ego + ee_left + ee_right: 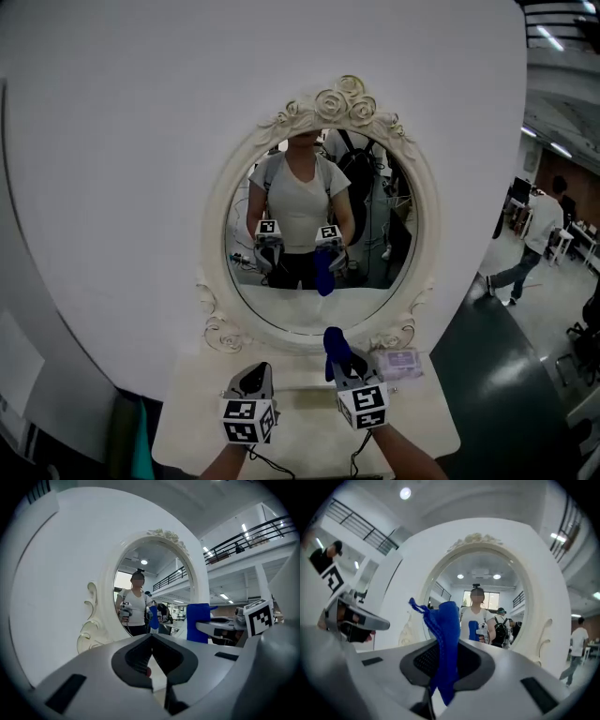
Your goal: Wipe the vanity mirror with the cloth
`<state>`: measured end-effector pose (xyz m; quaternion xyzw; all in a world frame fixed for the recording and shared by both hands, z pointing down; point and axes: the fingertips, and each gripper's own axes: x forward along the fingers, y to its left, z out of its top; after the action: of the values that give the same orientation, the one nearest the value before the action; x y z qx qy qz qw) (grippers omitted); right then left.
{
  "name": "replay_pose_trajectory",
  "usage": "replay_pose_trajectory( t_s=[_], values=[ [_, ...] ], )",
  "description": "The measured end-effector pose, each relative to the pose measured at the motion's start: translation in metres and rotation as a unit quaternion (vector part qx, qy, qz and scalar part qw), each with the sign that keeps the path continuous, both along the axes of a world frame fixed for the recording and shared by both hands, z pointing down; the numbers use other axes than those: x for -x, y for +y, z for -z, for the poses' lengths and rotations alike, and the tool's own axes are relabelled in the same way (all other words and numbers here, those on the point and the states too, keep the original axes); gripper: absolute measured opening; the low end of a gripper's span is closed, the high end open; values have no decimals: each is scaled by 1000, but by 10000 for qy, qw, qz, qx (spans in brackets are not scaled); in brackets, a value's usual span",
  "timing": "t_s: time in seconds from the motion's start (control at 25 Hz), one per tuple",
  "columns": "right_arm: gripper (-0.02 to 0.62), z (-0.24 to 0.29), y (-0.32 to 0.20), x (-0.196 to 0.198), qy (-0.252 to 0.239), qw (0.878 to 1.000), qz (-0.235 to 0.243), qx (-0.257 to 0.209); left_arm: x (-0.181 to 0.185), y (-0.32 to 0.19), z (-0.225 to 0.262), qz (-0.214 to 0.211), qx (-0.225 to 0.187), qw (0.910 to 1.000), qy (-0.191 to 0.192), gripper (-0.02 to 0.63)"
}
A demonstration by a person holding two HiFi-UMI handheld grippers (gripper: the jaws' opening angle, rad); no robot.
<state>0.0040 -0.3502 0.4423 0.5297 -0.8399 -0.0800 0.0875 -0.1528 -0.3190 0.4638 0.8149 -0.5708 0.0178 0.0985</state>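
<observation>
In the head view the vanity mirror (pixel 319 202) stands at centre above the white surface (pixel 202 412); in the left gripper view the left tongs (pixel 152 656) are closed and empty at lower centre; in the right gripper view the right tongs (pixel 444 665) clamp the blue cloth (pixel 446 630) at centre.

No words, brands or numbers can be read anywhere. The cubes on the left gripper (pixel 253 373) and right gripper (pixel 345 367) bear only black-and-white square markers. The pale packet (pixel 400 363) at the mirror's (pixel 319 234) five o'clock carries print too small to read.
</observation>
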Motion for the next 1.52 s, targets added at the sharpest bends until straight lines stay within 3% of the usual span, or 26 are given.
replay_pose_trajectory(
  t_s=[0.2,0.32,0.56,1.0,1.52],
  values=[
    [74,7,33,-26,-1088,9910,-626,-459,-13,18,-9,-31,-221,9996,-165,9],
    [74,7,44,-40,-1495,9837,-890,-459,-24,30,-14,-116,-184,9997,-77,9],
    [74,3,69,-56,-1471,9843,-912,-345,-34,51,-14,59,-282,9995,-155,9],
    [74,-43,132,-93,-1524,9844,-657,586,-70,120,-29,483,43,9988,47,9],
    [74,-52,167,-92,-1904,9735,-673,1071,-77,148,-22,556,105,9984,4,9]
  ],
)
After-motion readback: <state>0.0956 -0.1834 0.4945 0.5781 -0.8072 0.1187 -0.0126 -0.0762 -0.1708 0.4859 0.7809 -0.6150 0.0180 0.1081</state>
